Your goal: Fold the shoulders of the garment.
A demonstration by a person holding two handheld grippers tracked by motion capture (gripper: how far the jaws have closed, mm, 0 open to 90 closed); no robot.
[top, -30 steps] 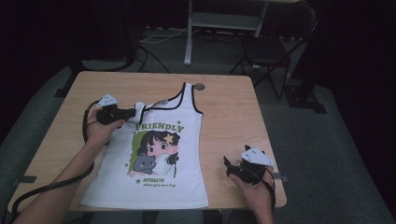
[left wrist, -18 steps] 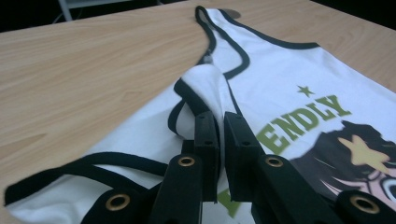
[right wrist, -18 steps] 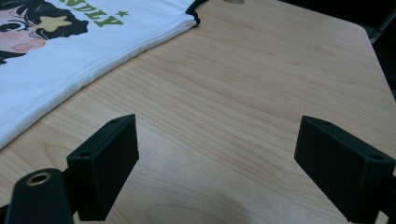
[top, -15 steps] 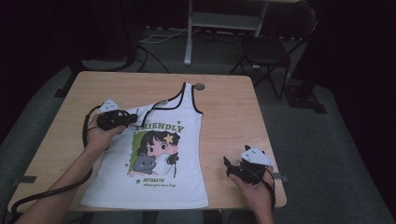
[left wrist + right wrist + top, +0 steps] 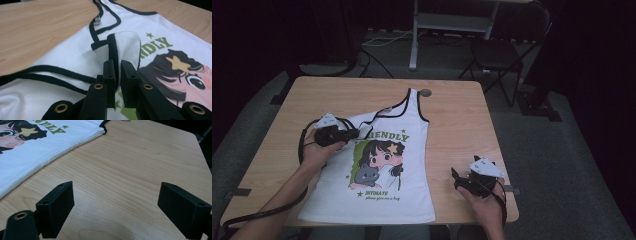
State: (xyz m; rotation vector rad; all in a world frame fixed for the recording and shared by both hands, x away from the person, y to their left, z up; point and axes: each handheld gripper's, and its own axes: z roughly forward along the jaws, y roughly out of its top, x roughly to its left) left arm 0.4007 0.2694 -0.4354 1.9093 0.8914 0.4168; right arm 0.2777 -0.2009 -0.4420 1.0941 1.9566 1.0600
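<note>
Soft cloth on pale matt wood, matt black plastic around it.

The tank top [image 5: 384,165] at the centre of the high view was thin white knit cloth, matt, edged in black ribbed binding, with a flat printed cartoon on it. The table [image 5: 457,135] under it looked like light wood-grain laminate, smooth with a dull sheen. Both the left gripper [image 5: 117,75] and the right gripper [image 5: 117,212] had matt black plastic jaws with small brass-coloured metal eyelets at the bottom of their views.

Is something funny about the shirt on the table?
Yes. The tank top lies flat except at its left strap, which is folded over onto the print and pinched in the left gripper, so that shoulder looks crooked.
</note>
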